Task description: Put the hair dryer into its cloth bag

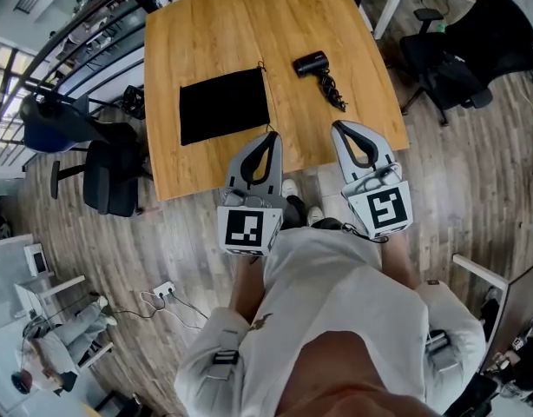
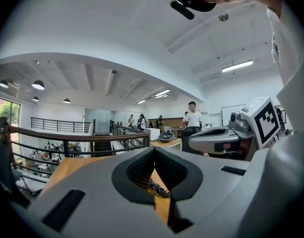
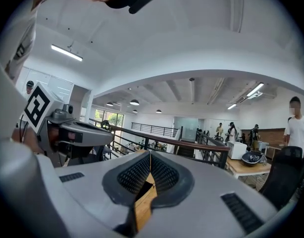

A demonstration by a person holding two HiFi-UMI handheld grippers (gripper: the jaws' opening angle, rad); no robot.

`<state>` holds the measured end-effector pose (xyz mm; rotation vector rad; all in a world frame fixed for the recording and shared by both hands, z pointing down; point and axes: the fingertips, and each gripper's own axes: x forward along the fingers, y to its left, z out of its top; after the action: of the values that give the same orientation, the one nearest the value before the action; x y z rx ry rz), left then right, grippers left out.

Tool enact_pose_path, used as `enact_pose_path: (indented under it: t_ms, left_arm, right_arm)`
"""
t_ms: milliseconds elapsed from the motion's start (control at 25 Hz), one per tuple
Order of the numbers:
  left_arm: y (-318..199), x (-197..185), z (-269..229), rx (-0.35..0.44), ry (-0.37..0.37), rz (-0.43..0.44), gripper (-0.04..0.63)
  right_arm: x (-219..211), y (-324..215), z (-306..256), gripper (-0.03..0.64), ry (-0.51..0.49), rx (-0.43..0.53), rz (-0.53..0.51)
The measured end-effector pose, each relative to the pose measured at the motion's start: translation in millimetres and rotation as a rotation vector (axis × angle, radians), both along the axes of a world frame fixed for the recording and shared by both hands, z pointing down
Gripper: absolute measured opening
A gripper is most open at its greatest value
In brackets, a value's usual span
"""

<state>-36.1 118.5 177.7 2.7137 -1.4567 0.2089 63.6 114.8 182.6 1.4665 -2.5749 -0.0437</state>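
A black hair dryer lies on the wooden table at the right, its coiled cord trailing toward the near edge. The flat black cloth bag lies to its left, mouth toward the dryer. Both grippers hover over the table's near edge, pointing across it. My left gripper is shut and empty, just short of the bag's near right corner. My right gripper is shut and empty, short of the cord. In the left gripper view the tips meet, with the cord seen below them. The right gripper view shows its tips closed.
Black office chairs stand to the right of the table, and another chair to its left. A power strip lies on the wood floor. A railing runs beyond the table. People stand far off.
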Motion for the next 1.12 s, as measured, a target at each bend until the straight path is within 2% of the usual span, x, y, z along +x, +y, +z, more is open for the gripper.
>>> enact_pose_path:
  t_ms: [560,800,1120]
  left_arm:
    - [-91.1,-9.9,39.4,-0.073,0.011,0.137,0.018]
    - [-111.8,-9.2,63.1,-0.109,0.027,0.199,0.018]
    - [-132.0,7.0,79.1,-0.145,0.031,0.282,0.018]
  right_arm:
    - [-13.2,-80.4,42.5,0.021,0.03,-0.102,0.118]
    - [-16.9,-95.9,65.4,0.021,0.051,-0.133,0.177]
    - [5.2,-106.7,86.7,0.021,0.075,-0.188,0.269]
